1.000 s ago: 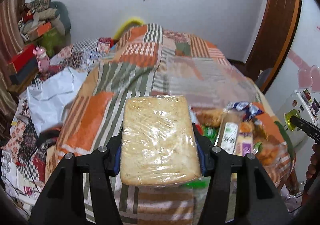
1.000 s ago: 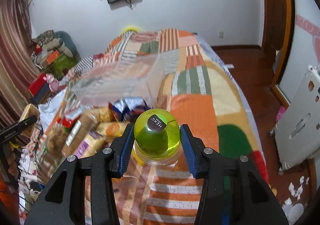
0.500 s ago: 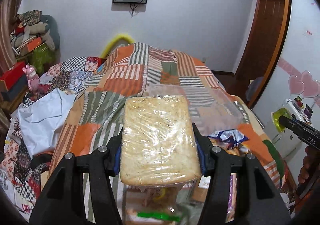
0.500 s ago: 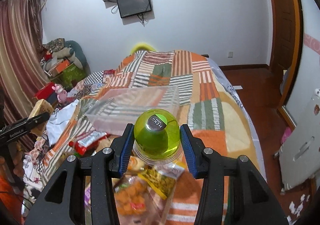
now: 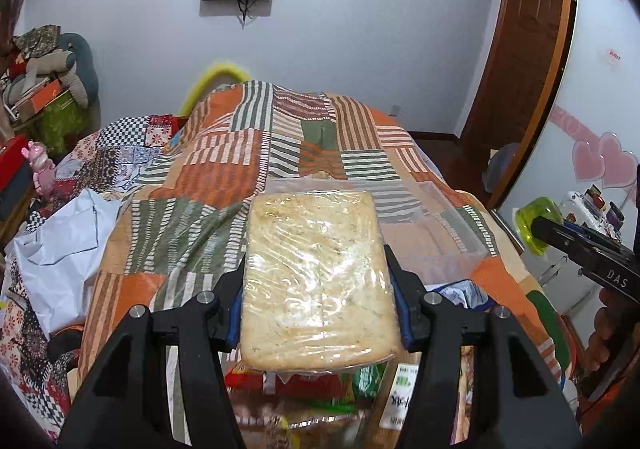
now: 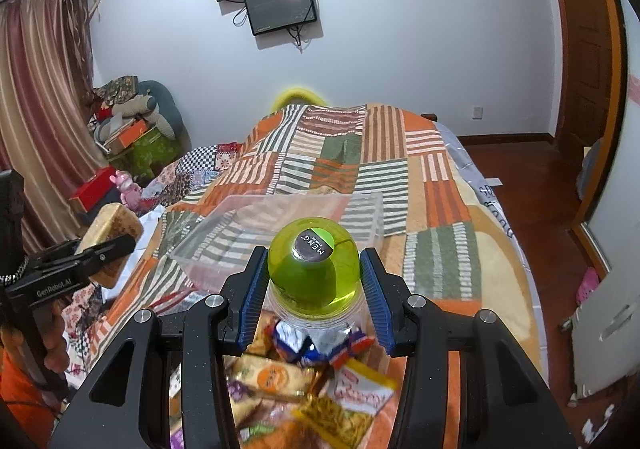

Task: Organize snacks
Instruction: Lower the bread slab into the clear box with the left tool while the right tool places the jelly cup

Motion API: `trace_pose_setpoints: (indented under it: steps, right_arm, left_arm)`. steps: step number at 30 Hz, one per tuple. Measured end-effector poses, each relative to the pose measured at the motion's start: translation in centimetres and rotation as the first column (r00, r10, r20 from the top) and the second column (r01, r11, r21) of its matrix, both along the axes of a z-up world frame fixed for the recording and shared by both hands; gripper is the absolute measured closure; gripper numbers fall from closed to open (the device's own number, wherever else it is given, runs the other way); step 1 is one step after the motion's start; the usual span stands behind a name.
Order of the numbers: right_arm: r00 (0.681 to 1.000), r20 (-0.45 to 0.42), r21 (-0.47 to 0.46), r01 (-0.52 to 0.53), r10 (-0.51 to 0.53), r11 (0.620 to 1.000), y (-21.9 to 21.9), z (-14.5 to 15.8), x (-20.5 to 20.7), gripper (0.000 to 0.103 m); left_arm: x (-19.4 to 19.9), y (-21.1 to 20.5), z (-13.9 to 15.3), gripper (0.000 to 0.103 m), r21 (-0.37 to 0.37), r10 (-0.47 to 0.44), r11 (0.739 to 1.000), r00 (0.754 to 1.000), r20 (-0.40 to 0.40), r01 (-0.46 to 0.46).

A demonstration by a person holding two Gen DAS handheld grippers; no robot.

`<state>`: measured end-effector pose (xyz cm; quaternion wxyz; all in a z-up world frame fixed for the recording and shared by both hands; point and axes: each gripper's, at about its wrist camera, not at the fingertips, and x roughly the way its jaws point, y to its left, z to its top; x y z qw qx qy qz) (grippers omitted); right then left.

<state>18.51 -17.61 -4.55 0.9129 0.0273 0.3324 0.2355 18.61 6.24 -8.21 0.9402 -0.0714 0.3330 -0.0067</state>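
- Left gripper (image 5: pixel 318 285) fingers pinch the wrapped bread slab (image 5: pixel 318 281); right gripper (image 6: pixel 314 289) fingers pinch the green-domed cup (image 6: pixel 314 269) — both airborne above the snack pile (image 6: pixel 304 381).
- Carry each level over the clear bin (image 6: pixel 280 233) on the bed; lower inside before releasing.

"MENG" on dark round sticker atop green jelly cup (image 6: pixel 314 271), between right gripper (image 6: pixel 314 301) fingers. "GenRobot.AI" on left gripper (image 6: pixel 86 255) body, far left of fingers. "DAS" on right gripper body in left wrist view. Snack packet print unreadable.
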Motion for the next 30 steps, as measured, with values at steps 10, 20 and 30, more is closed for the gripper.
trace_pose_setpoints:
  steps: [10, 20, 30]
  right_arm:
    - [0.999, -0.043, -0.013, -0.011, 0.010, 1.000, 1.4, -1.2, 3.3, 0.060]
    - [0.992, -0.121, -0.078, -0.055, 0.045, 0.995, 2.8, -3.3, 6.3, 0.060]
    - [0.979, -0.192, -0.140, -0.102, 0.074, 0.985, 4.1, -5.4, 7.9, 0.060]
  left_arm:
    - [4.7, -0.5, -0.7, 0.047, -0.008, -0.032, 0.999, 0.999, -0.039, 0.032]
    - [8.7, -0.4, -3.1, 0.047, -0.044, -0.057, 0.998, 0.990, -0.131, 0.052]
    - [10.8, -0.9, -5.9, 0.047, -0.056, -0.086, 0.996, 0.973, -0.214, 0.075]
